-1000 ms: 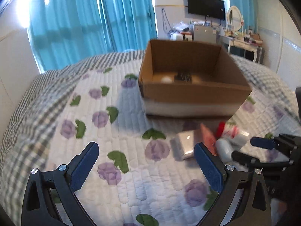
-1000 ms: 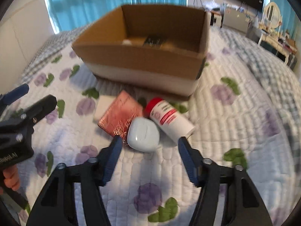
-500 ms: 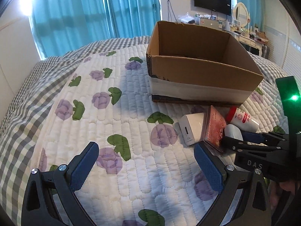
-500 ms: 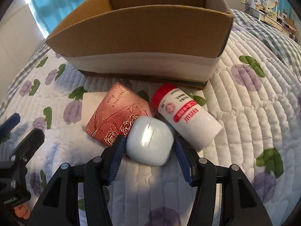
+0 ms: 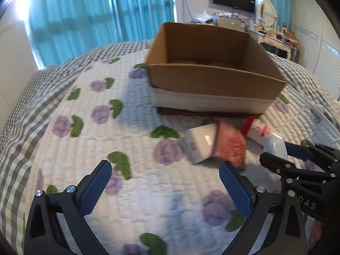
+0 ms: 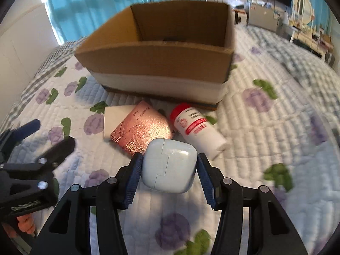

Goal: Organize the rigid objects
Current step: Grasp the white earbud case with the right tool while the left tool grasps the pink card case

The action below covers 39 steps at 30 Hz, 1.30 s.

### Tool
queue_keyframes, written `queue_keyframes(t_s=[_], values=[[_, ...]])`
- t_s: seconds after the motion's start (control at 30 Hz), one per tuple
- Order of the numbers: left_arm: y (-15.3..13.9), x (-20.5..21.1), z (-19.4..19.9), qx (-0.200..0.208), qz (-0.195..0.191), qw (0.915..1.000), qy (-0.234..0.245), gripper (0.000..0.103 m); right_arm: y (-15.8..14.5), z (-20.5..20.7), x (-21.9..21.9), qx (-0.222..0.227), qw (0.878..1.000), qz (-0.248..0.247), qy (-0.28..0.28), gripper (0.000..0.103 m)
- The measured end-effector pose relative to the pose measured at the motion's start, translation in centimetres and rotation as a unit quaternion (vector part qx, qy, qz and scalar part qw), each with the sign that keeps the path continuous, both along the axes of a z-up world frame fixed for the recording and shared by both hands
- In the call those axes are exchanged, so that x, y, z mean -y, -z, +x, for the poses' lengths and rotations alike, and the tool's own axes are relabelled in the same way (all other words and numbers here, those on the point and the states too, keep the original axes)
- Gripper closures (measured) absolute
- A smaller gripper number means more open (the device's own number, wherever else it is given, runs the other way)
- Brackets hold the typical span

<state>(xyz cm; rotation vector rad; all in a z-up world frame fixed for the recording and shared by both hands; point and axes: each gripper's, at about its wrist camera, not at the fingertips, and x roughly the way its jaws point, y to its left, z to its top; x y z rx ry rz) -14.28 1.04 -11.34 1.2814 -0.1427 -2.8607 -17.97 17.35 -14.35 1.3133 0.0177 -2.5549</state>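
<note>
A white rounded case (image 6: 169, 167) sits clamped between two blue pads. Behind it a pink embossed box (image 6: 142, 131), a white flat box (image 6: 114, 114) and a red-capped bottle (image 6: 196, 128) lie before the open cardboard box (image 6: 161, 57).

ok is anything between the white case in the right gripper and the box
Nothing visible blocks it. The right gripper holds the white case; the pink packet and bottle lie low before the open-topped box.
</note>
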Motion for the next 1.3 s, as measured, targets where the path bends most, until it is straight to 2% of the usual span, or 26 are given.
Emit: queue_keyframes(t_s=[0.13,0.27,0.37,0.43,0.5,0.57,0.63,0.67,0.8,0.9,0.93,1.0,1.03,1.17,1.3], values=[[0.2,-2.7,-0.7,0.009,-0.005,0.9998,0.018,0.0,-1.7,0.3,-1.3,-0.022,0.999,0.021,0.022,0.051],[1.8,-5.0,-2.3,0.032,-0.016,0.999,0.025,0.002,-2.5,0.3,-4.0,-0.032,0.997,0.026,0.061,0.051],[3.6,-6.0,-3.8,0.059,-0.013,0.998,0.02,0.011,-2.4,-0.3,-4.6,-0.028,0.996,0.017,0.078,0.051],[4.5,-6.4,-4.7,0.079,-0.001,0.9967,0.02,0.025,-2.3,-0.3,-4.9,-0.026,0.996,0.014,0.08,0.051],[5.1,-6.8,-5.3,0.091,0.01,0.9956,0.02,0.028,-2.3,-0.4,-4.9,-0.024,0.997,0.012,0.076,0.051],[4.9,-7.0,-5.6,0.087,0.011,0.9961,0.011,0.029,-2.1,-0.5,-4.9,-0.022,0.997,0.011,0.076,0.051],[4.6,-6.9,-5.6,0.094,0.016,0.9954,0.004,0.039,-2.1,-0.5,-5.1,-0.02,0.997,0.007,0.076,0.051],[4.3,-6.8,-5.4,0.097,0.024,0.995,0.003,0.04,-2.1,-0.5,-5.1,-0.021,0.997,0.005,0.077,0.051],[3.2,-7.2,-3.9,0.099,0.071,0.9919,0.035,0.044,-2.3,-0.3,-5.2,-0.023,0.997,-0.002,0.079,0.051],[2.8,-8.0,-3.3,0.096,0.082,0.9906,0.052,0.046,-2.4,-0.2,-5.2,-0.025,0.996,-0.002,0.08,0.051],[2.7,-8.2,-3.2,0.093,0.084,0.9906,0.054,0.054,-2.4,-0.2,-5.2,-0.025,0.996,-0.002,0.08,0.051],[2.5,-8.3,-3.3,0.098,0.088,0.99,0.051,0.062,-2.4,-0.1,-5.3,-0.027,0.996,-0.003,0.082,0.051],[2.3,-8.5,-3.2,0.099,0.092,0.9894,0.053,0.062,-2.5,-0.1,-5.4,-0.027,0.996,-0.007,0.084,0.051],[2.2,-7.9,-4.6,0.095,0.099,0.9893,0.049,0.064,-2.4,-0.3,-5.7,-0.022,0.996,-0.011,0.089,0.051],[2.6,-7.2,-6.1,0.1,0.125,0.9861,0.044,0.077,-2.3,-0.4,-5.5,-0.022,0.996,-0.011,0.086,0.051]])
